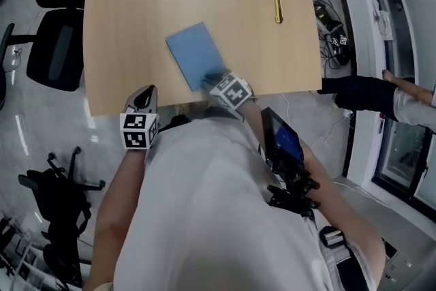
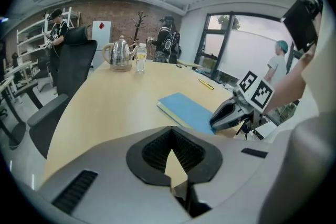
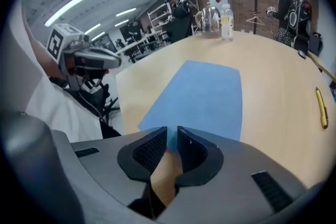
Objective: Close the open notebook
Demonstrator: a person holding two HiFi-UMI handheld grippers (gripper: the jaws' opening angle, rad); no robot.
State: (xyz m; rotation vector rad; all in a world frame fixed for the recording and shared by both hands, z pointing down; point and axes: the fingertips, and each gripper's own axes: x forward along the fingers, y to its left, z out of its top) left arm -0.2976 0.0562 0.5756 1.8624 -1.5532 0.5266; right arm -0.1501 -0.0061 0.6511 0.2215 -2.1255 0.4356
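A blue notebook (image 1: 196,54) (image 2: 186,110) (image 3: 205,97) lies flat and closed on the wooden table (image 1: 136,24), near its front edge. My right gripper (image 1: 214,77) (image 2: 212,124) (image 3: 172,134) points down at the notebook's near corner. Its jaws stand a narrow gap apart, the blue cover shows through the gap, and nothing is pinched. My left gripper (image 1: 146,95) (image 2: 170,131) hovers over the front edge of the table, left of the notebook. Its jaw tips meet and hold nothing.
A yellow pen (image 1: 277,5) (image 3: 321,107) lies far right on the table. A kettle (image 2: 119,55) and a water bottle (image 2: 140,57) stand at the far end. Black office chairs (image 1: 58,54) are on the left. People stand in the background.
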